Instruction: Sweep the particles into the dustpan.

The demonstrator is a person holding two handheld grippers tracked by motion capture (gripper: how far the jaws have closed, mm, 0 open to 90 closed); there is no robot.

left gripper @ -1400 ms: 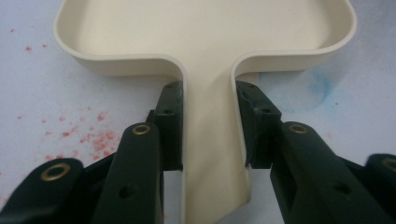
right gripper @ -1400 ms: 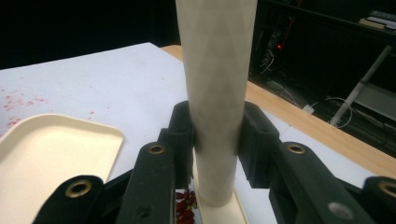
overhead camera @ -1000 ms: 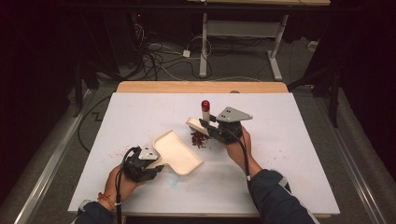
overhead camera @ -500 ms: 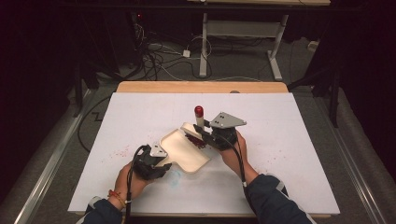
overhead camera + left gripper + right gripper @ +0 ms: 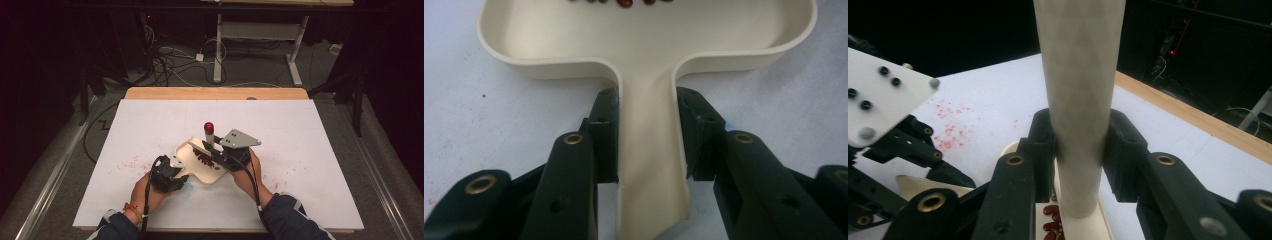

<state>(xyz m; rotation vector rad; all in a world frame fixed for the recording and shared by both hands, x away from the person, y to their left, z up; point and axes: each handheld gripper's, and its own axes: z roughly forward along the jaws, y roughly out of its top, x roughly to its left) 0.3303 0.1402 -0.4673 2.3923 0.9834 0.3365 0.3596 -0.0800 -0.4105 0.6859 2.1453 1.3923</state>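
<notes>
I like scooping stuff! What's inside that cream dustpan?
Dark red beans lie in the dustpan, swept in by the brush. The brush and the right gripper cover some of the pan, so any beans beneath stay hidden.

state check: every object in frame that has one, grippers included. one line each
left gripper: shut on the dustpan's handle.
right gripper: shut on the brush handle, which stands upright.
dustpan: flat on the table, handle toward the person, red beans inside.
brush: red-capped handle up, head down at the dustpan's rim.
red beans: gathered in the dustpan under the brush.
table: white top, faint red specks left of the dustpan.
</notes>
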